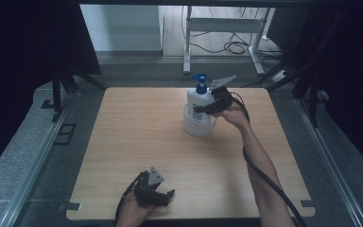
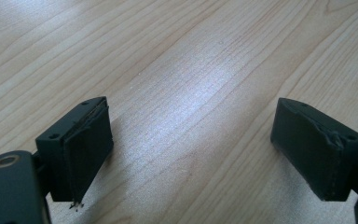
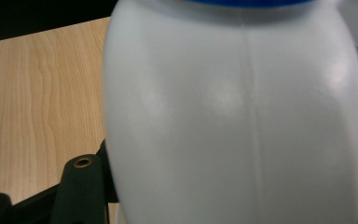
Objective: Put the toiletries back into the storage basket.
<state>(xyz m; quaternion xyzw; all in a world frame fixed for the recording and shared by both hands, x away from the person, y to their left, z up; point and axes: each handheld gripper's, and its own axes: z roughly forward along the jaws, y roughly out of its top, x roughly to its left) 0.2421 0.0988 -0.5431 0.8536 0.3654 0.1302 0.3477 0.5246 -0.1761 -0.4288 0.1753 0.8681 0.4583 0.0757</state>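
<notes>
At the bottom of the high view, left of centre, the left gripper rests on the table in the person's hand, idle. Its own view shows the two jaws spread wide over bare wood grain, nothing between them.

Farther up, just right of centre, the right gripper is clamped on the bottle, its jaws pinching the white body from the side. The bottle stands upright with its base inside a tub, a low, pale, translucent round container near the table's far edge. In the right gripper view the bottle's smooth white plastic sits close to the lens, a faint moulded seam running down its front and a strip of blue at the top edge; a black jaw shows at the lower left.

The bottle is oval-bodied, white, topped by a blue pump head with its spout pointing toward the left of the frame.

The step appears to be the handling of the bottle at the tub, either setting it in or lifting it out. The next move likely calls for a straight vertical path, so the base neither catches the rim nor tips the tub.
</notes>
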